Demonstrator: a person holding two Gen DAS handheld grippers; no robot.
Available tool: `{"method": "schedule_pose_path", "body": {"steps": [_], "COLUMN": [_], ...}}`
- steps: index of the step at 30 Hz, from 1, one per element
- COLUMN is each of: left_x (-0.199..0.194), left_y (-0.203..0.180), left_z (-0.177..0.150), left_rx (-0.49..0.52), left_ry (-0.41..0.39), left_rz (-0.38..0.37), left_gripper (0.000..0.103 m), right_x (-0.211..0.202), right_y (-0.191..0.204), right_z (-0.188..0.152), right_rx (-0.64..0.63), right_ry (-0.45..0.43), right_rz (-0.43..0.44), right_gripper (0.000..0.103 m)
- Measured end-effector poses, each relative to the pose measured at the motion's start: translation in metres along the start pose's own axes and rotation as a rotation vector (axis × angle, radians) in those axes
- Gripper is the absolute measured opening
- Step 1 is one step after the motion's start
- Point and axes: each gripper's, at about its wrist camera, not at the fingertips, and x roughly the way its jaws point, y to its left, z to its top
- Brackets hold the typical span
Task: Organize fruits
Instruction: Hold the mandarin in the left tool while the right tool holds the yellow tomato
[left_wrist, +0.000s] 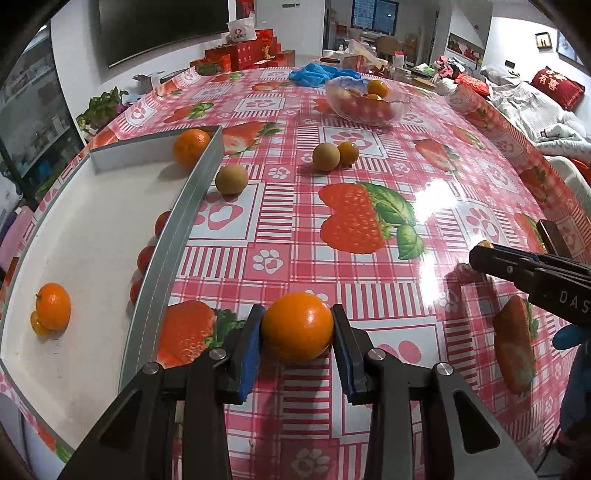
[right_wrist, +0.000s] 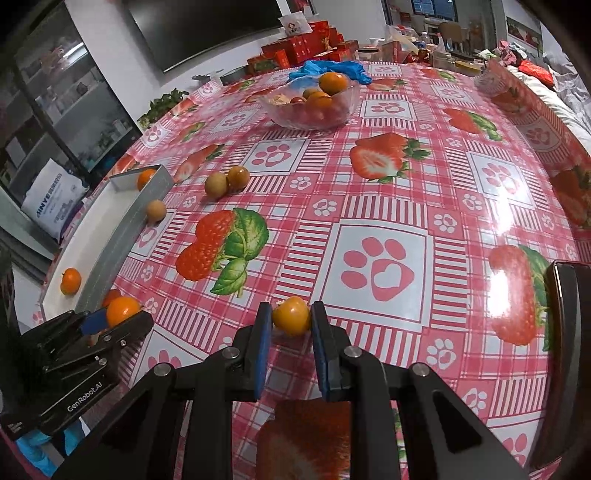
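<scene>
My left gripper (left_wrist: 297, 328) is shut on an orange (left_wrist: 297, 330) just above the tablecloth, right of the white tray's grey wall (left_wrist: 177, 221). The right wrist view shows this gripper (right_wrist: 123, 314) at the lower left with that orange (right_wrist: 122, 309). My right gripper (right_wrist: 291, 317) is shut on a small yellow-orange tomato (right_wrist: 291, 315) over the cloth. The tray holds two oranges (left_wrist: 191, 147) (left_wrist: 53, 310) and red cherry tomatoes (left_wrist: 146, 258) along the wall. Two brown round fruits (left_wrist: 231, 179) (left_wrist: 326, 157) and a small orange (left_wrist: 348, 152) lie loose on the table.
A glass bowl (left_wrist: 397, 110) with oranges and red tomatoes stands at the far middle, blue plastic (left_wrist: 321, 74) behind it. A dark flat object (right_wrist: 561, 350) lies at the right edge. Red boxes and clutter line the table's far end.
</scene>
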Motion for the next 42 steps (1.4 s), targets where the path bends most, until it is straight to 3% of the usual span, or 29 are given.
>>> {"method": "schedule_pose_path", "body": {"steps": [42], "left_x": [-0.023], "left_y": [0.021], "left_z": [0.010], "left_rx": [-0.054], "left_ry": [-0.054], "left_rz": [-0.036], "left_gripper": [0.037], "right_x": [0.000], "right_y": [0.039], "right_z": [0.011], "right_rx": [-0.071], "right_ry": [0.012], "right_rz": [0.014], "right_gripper": [0.023]}}
